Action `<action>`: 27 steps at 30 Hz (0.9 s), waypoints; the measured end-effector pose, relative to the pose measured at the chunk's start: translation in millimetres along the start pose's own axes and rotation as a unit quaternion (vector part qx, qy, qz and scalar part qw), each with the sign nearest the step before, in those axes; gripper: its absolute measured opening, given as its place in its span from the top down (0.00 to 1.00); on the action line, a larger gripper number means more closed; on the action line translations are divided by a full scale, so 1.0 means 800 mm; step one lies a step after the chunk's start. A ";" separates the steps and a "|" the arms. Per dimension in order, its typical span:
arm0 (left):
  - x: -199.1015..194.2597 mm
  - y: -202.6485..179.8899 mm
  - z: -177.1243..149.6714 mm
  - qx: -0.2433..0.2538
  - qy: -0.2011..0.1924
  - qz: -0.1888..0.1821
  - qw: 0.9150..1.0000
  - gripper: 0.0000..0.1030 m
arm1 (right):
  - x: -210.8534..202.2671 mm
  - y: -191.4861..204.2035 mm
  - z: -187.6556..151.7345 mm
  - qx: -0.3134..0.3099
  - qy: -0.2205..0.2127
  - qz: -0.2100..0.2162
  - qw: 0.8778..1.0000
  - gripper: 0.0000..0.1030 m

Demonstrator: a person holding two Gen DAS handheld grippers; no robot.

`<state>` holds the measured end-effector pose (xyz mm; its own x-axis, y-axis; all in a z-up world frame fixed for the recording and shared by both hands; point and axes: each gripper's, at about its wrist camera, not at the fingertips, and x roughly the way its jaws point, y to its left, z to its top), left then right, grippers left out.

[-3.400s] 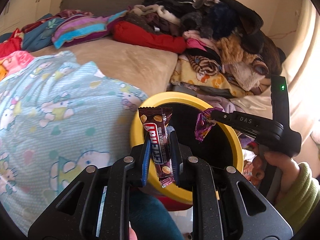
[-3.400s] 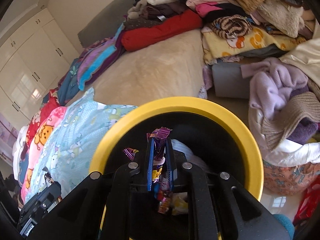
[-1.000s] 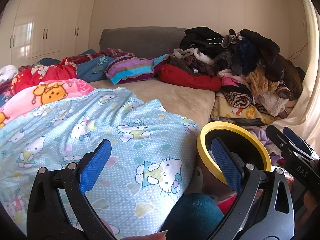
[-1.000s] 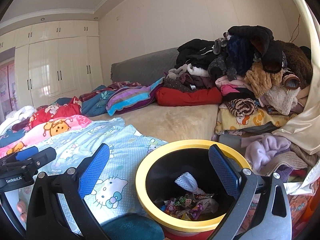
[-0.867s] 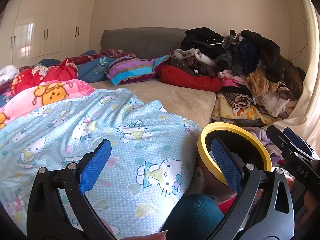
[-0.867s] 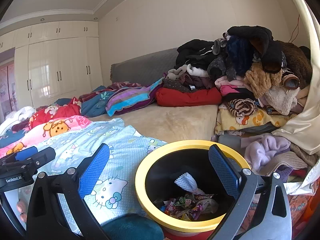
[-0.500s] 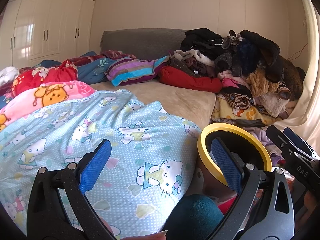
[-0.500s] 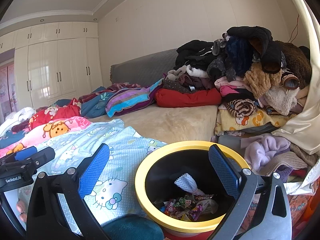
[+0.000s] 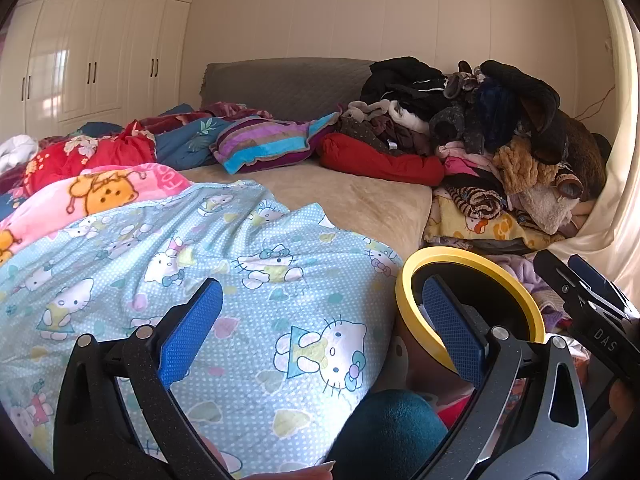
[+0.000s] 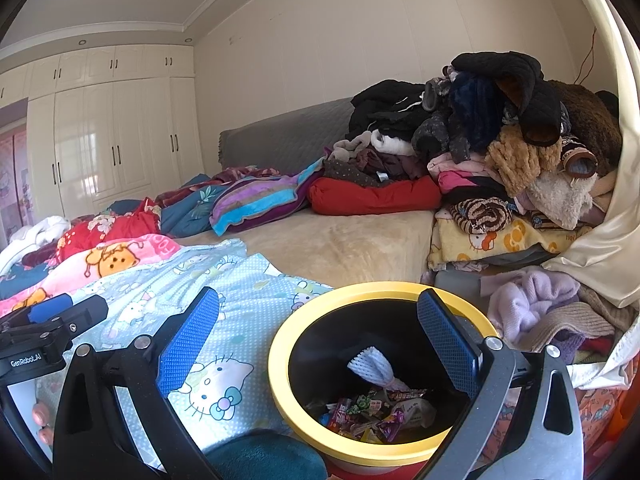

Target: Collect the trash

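1. Left gripper [image 9: 320, 324] held spread wide, blue pads [image 9: 191, 332] far apart, nothing between them; raised above the light blue cartoon-cat blanket [image 9: 240, 264] at the near edge of the bed [image 9: 360, 204].
2. Right gripper [image 10: 320, 328] likewise spread wide and empty, its right pad [image 10: 448, 344] standing over the bin's rim.
3. Yellow-rimmed black bin [image 10: 280, 364] just beside the bed's near right corner, touching the blanket's edge; also seen in the left wrist view [image 9: 408, 276], behind the left gripper's right pad.
4. Candy wrappers [image 10: 376, 412] lying heaped at the bottom of the bin, with a white mesh sleeve [image 10: 372, 366] leaning on top of them.
5. Pile of clothes [image 10: 500, 128] stacked at the bed's far right corner; red cushion [image 10: 376, 196] and striped pillow [image 10: 256, 196] along the far edge by the grey headboard [image 10: 280, 136].
6. White wardrobe [image 10: 100, 140] against the wall past the bed's left side.
7. Teal rounded object [image 9: 388, 432] at the bottom, between the fingers; cannot tell what.
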<state>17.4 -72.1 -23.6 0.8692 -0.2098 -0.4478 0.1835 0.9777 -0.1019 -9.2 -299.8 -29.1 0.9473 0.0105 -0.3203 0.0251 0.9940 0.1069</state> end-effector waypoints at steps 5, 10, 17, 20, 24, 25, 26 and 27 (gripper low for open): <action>0.000 0.000 0.000 -0.001 0.001 -0.001 1.000 0.11 | 0.000 0.000 0.000 0.000 0.000 0.001 1.000 0.06; 0.000 0.000 0.000 -0.002 0.003 0.000 1.000 0.11 | 0.000 -0.001 0.000 0.000 0.002 0.000 1.000 0.06; 0.004 0.026 0.012 -0.019 0.019 0.021 0.999 0.11 | 0.016 0.024 0.013 -0.021 0.016 0.027 0.999 0.06; -0.001 0.069 0.015 -0.045 0.022 0.056 0.997 0.11 | 0.037 0.065 0.024 -0.035 0.022 0.062 0.997 0.06; -0.025 0.168 0.016 -0.108 0.026 0.141 0.984 0.11 | 0.087 0.181 0.028 -0.057 0.081 0.166 0.981 0.06; -0.037 0.207 0.014 -0.131 0.027 0.179 0.975 0.11 | 0.098 0.210 0.026 -0.066 0.101 0.192 0.974 0.06; -0.048 0.248 0.011 -0.148 0.037 0.224 0.963 0.11 | 0.111 0.254 0.018 -0.074 0.130 0.237 0.960 0.06; -0.056 0.288 0.005 -0.165 0.048 0.269 0.948 0.11 | 0.121 0.297 0.009 -0.085 0.157 0.272 0.946 0.06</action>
<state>22.8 162.7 -23.5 0.7480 0.3026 -0.5907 -0.4405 0.8921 -0.1009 91.0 -63.9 -27.7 0.6632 0.5310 -0.5274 -0.5161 0.8348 0.1915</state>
